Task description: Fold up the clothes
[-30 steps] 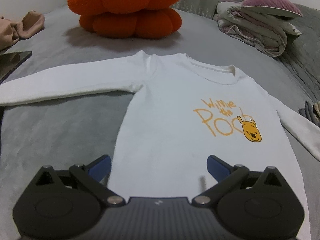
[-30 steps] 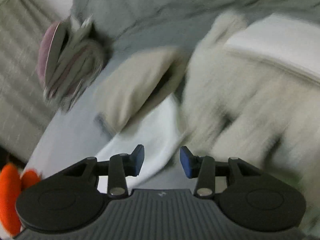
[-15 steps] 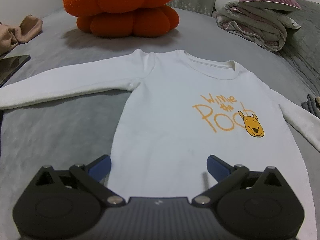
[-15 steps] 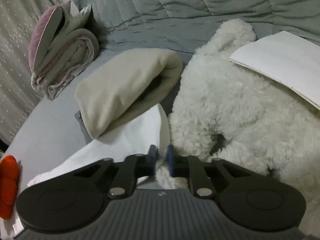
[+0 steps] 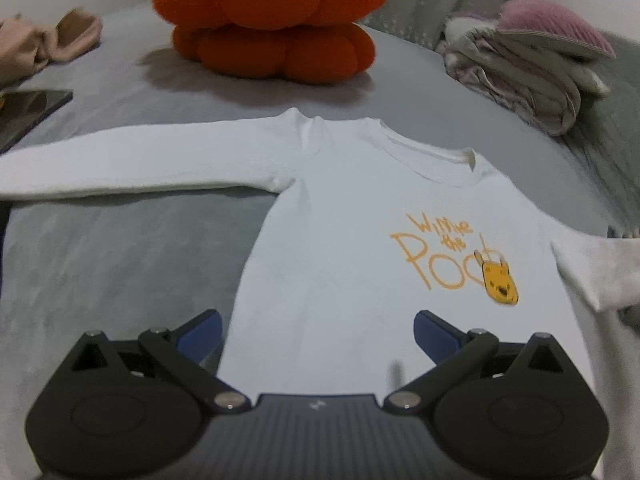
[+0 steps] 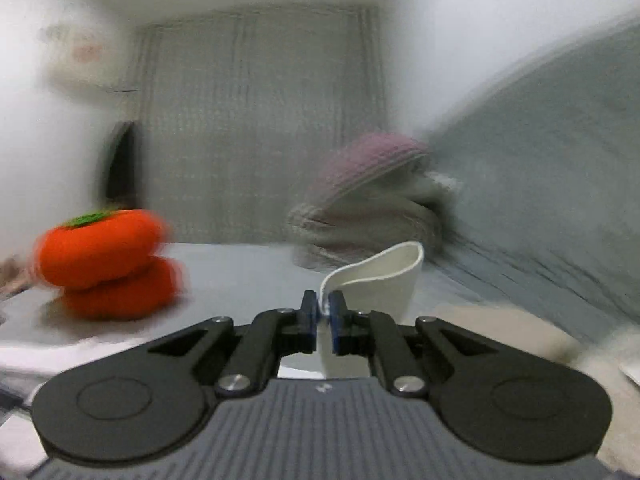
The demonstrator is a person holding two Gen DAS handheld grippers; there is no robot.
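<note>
Jaws first. Right gripper (image 6: 324, 314): blue pads pinched nearly together on the white cuff (image 6: 380, 276) of a sleeve; cuff stands up just past the fingertips, its opening curled toward the camera. Right wrist view heavily motion-blurred beyond the cuff.

Left gripper (image 5: 316, 330): jaws spread wide, nothing between them. It hangs over the lower part of the white shirt (image 5: 344, 248); contact with the fabric cannot be told.

Shirt lies front-up and flat on the grey bed cover (image 5: 120, 256), neckline away from the left camera. Orange "Winnie the Pooh" print (image 5: 452, 258) with a small bear face sits on the right side of the chest. One sleeve (image 5: 132, 168) stretches straight out to the left, flat on the cover. The other sleeve, at right edge of left view, is raised off the bed and folded.

Further out: orange pumpkin-shaped cushion (image 5: 268, 20) beyond the neckline, well apart from the shirt; also seen left in right wrist view. Folded pile of grey and pink blankets (image 5: 532, 60) at far right. Beige garment (image 5: 48, 40) at far left, with a dark flat slab (image 5: 28, 110) near it. Grey curtain (image 6: 256, 120) behind the bed.
</note>
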